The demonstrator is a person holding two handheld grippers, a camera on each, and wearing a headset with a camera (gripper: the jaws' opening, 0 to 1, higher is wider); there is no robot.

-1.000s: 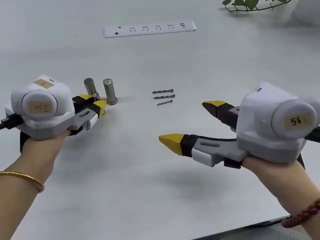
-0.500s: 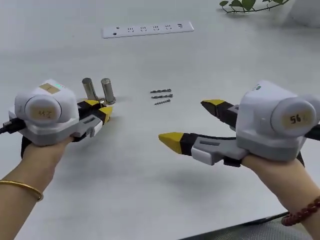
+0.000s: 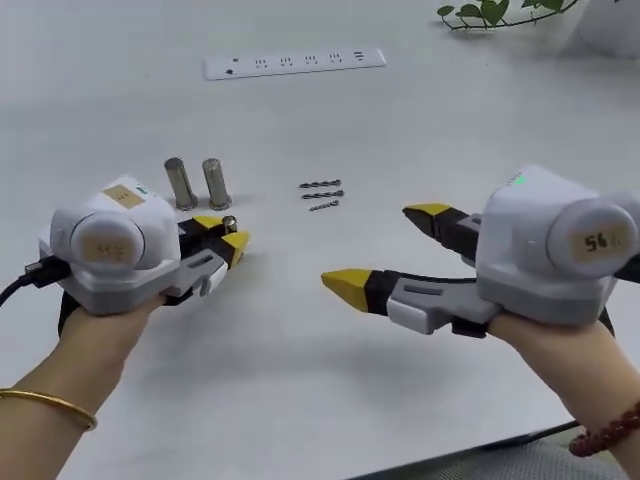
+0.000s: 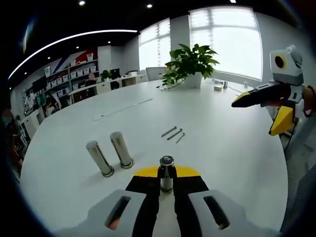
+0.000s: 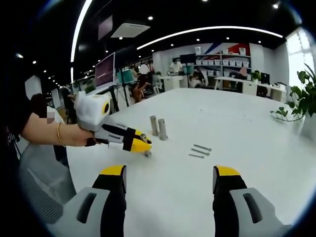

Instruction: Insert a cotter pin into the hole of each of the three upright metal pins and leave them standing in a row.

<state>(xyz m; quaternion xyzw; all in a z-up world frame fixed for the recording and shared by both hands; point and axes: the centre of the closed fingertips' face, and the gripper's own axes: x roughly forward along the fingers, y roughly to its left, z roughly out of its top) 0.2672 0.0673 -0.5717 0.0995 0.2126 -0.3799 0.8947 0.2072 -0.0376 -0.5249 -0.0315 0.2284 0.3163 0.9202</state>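
Two metal pins (image 3: 180, 183) stand upright side by side on the table (image 3: 300, 380), toward its left edge; three cotter pins (image 3: 322, 194) lie just right of them. My left gripper (image 3: 232, 236) is clamped on the third pin (image 4: 166, 170). My right gripper (image 3: 388, 246) gapes wide, holding nothing.

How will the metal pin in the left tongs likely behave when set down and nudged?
Probably stiff and heavy for its size: the metal pin looks like solid steel. Its smooth round shaft might slip in the left tongs. Stood up, tall on a small base like the nearest standing pin, a nudge could tip it.
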